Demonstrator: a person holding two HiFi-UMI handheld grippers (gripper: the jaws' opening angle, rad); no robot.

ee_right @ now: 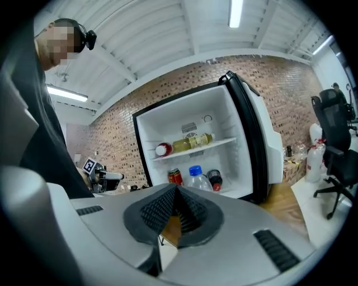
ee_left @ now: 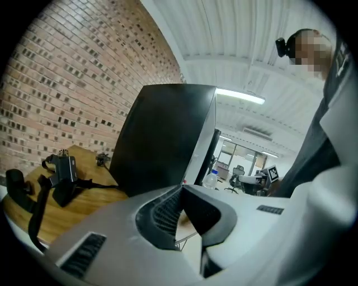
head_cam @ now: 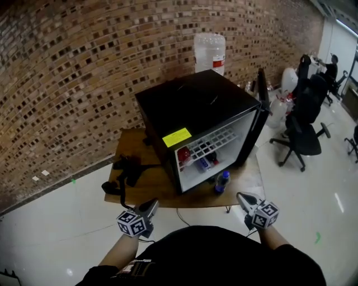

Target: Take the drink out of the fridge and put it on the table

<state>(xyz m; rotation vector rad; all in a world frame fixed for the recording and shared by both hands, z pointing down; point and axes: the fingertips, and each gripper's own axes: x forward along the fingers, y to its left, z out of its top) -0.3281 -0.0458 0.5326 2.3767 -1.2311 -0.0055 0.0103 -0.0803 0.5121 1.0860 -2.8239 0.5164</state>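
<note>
Mid-frame ahead of me, the fridge [head_cam: 190, 99] sits on the table [head_cam: 131, 142], a bottle [head_cam: 222, 181] before it, straps [head_cam: 127, 170] at its left.

Glossy black fridge [head_cam: 190, 103] with smooth white plastic lining, matt wooden surface [head_cam: 131, 146] under it, rough brick wall [head_cam: 67, 67] behind, shiny pale floor [head_cam: 50, 234], and a clear plastic bottle [head_cam: 222, 181].

A brown brick wall [head_cam: 67, 72] ran behind a small wooden table [head_cam: 130, 144] that stood on a pale, glossy floor [head_cam: 50, 234]. Black office chairs [head_cam: 302, 134] were grouped to the right, near a white wall [head_cam: 335, 42]. A large water jug [head_cam: 210, 51] stood against the brick. Overhead, strip lights [ee_right: 235, 12] burned on a white ribbed ceiling [ee_right: 156, 39]. Glazed partitions [ee_left: 238, 153] showed farther off.
</note>
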